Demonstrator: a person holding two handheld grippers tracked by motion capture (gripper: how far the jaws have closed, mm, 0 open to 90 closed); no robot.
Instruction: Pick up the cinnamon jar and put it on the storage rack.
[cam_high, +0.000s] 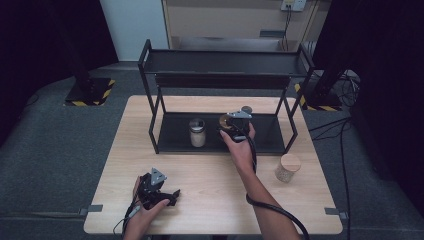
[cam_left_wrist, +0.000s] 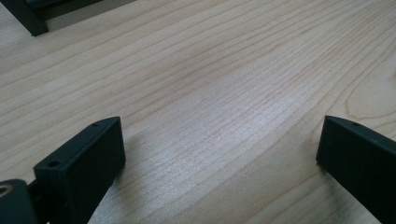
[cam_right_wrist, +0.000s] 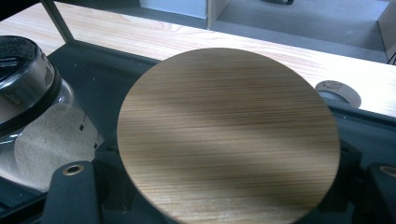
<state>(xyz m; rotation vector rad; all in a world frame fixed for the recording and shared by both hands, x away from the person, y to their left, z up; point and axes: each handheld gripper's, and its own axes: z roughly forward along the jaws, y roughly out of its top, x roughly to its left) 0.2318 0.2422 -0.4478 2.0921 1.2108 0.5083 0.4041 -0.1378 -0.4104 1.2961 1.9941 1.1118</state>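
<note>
Both jaws of the right gripper (cam_high: 231, 125) are closed on a jar with a round wooden lid (cam_right_wrist: 229, 135), one jaw on each side of it, and the right hand (cam_high: 240, 147) holds that gripper near the middle of the high view. That jar sits low inside the black shelf (cam_high: 165, 132), on its bottom tray, right of centre. It stands up straight, so its long way runs up and down, and its flat lid faces up toward the camera in the right gripper view. A second jar with a dark lid (cam_high: 197, 132) stands just to its left on the same tray, a small way apart; in the right gripper view it shows at the left edge, with something pale inside. The left gripper (cam_high: 161, 192) is in the lower left of the high view, held by the left hand (cam_high: 145, 210), and it rests low over the wooden table (cam_left_wrist: 210, 84). Its jaws are spread wide with bare wood between them. A third jar with a wooden lid (cam_high: 287, 167) stands alone on the table at the right, well apart from the shelf jars. The table top is light wood with long grain lines. Grey carpet (cam_high: 50, 150) lies around it, and black cables (cam_high: 345, 135) trail at the right.
</note>
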